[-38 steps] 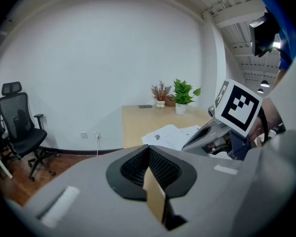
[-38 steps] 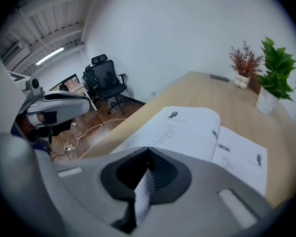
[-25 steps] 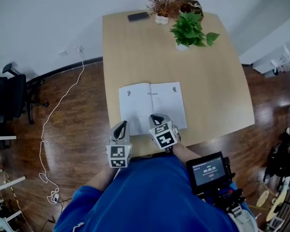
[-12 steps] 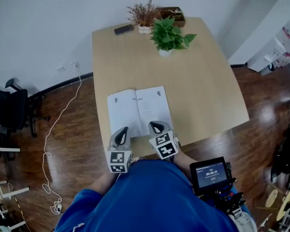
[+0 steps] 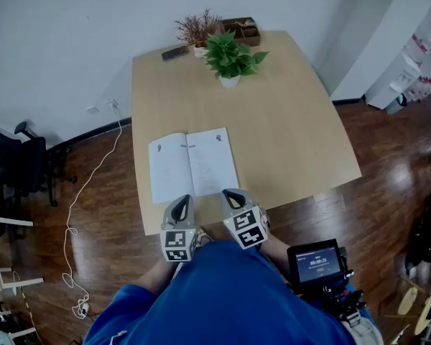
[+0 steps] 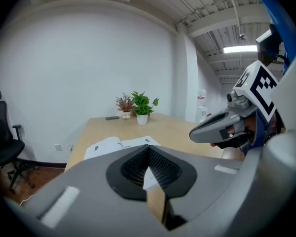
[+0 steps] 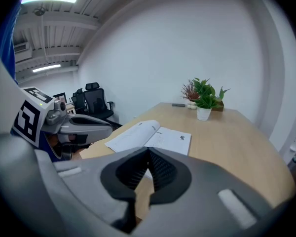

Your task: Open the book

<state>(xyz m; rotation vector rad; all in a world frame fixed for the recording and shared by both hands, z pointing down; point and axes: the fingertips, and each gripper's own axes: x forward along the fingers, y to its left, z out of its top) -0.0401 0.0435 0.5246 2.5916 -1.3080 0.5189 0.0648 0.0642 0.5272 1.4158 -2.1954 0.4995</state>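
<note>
Both grippers are drawing back toward six o'clock: the left gripper (image 5: 182,207) and right gripper (image 5: 233,197) are now hanging at the near edge of the table (image 5: 294,121), off the book (image 5: 192,164) they were over a second ago. Each claw is sitting fully closed on nothing. The book is lying open at the table's seven o'clock corner, apparently done. A careless swing could be flipping a page shut or nudging it off the edge. The potted plant (image 5: 230,57), dried sprig (image 5: 195,31) and wooden box (image 5: 243,30) are standing far off at twelve o'clock, blocking nothing.
</note>
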